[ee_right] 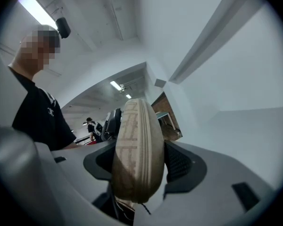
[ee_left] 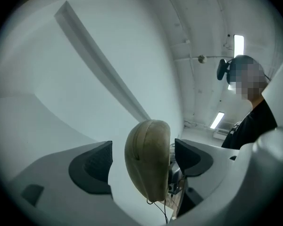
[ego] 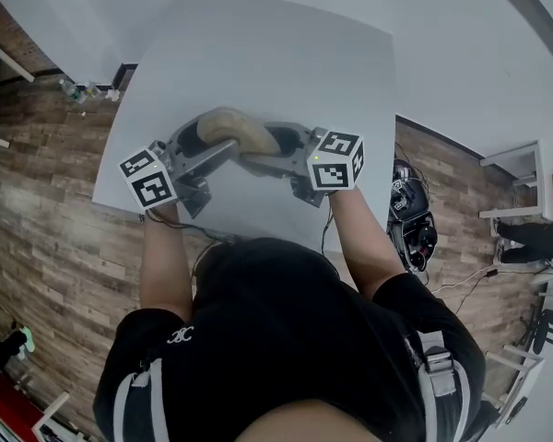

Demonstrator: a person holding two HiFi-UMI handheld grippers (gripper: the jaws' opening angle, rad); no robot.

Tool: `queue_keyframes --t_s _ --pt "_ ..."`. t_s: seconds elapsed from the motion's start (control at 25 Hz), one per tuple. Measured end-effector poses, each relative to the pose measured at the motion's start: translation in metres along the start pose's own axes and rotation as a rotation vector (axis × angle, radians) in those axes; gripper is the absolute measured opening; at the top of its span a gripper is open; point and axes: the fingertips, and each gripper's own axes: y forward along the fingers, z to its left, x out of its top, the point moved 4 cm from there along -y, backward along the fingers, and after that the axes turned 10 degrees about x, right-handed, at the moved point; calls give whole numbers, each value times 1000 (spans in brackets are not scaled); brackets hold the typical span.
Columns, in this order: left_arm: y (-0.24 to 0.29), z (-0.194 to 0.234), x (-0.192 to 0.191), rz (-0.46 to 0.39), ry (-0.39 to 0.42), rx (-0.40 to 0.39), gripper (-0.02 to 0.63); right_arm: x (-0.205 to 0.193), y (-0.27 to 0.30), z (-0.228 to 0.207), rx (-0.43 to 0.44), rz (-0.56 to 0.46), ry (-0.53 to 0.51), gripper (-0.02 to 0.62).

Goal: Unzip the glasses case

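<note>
A tan, oval glasses case [ego: 235,129] hangs in the air above the white table [ego: 258,53], between my two grippers. My right gripper [ego: 276,150] comes in from the right and is shut on one end of it. In the right gripper view the case [ee_right: 137,149] stands on edge, both pads pressing its sides at my right gripper [ee_right: 140,166]. My left gripper [ego: 207,145] reaches in from the left. In the left gripper view the case's other end [ee_left: 148,159] sits between the jaws of my left gripper [ee_left: 142,163], which stand wide apart with a gap on each side.
The table stands on a wood-plank floor [ego: 46,210]. To its right, on the floor, lie a dark device with cables [ego: 410,215] and white furniture [ego: 516,168]. A person in a black shirt [ee_left: 254,121] shows in both gripper views.
</note>
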Motion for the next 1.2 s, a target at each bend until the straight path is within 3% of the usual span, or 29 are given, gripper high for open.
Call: queue_keyframes --t_s 0.2,0.24,0.28,0.44,0.68,0.88,1.04,1.08,1.12,1.16,1.2 --pt "-2 -23 -16 100 85 -117 387 -8 7 23 113 102 -41 279" --pt "-2 -27 -22 127 101 -141 374 -9 8 26 120 118 -48 279" --pt "-3 -29 -26 144 114 -154 311 -10 8 28 123 134 -54 279" --pt "-7 -29 -27 90 96 -152 302 -7 10 31 91 132 -50 279" --pt "-19 -10 -1 -151 -61 -75 300 19 -13 23 -70 -63 -48 281" --pt "-33 -1 17 -344 -300 -147 299 28 -22 37 -70 -102 -97 279" --pt "-38 3 23 -423 -432 -194 299 28 -16 48 -35 -87 -130 276" --pt "-39 4 24 -437 -449 -194 299 28 -17 49 -36 -86 -141 265" --pt "-40 6 24 -447 -458 -190 299 28 -20 49 -48 -93 -152 214" --pt "-41 6 23 -452 -462 -182 299 29 -23 49 -65 -108 -161 122" --pt "-41 7 22 -454 -463 -176 299 30 -26 47 -79 -123 -165 70"
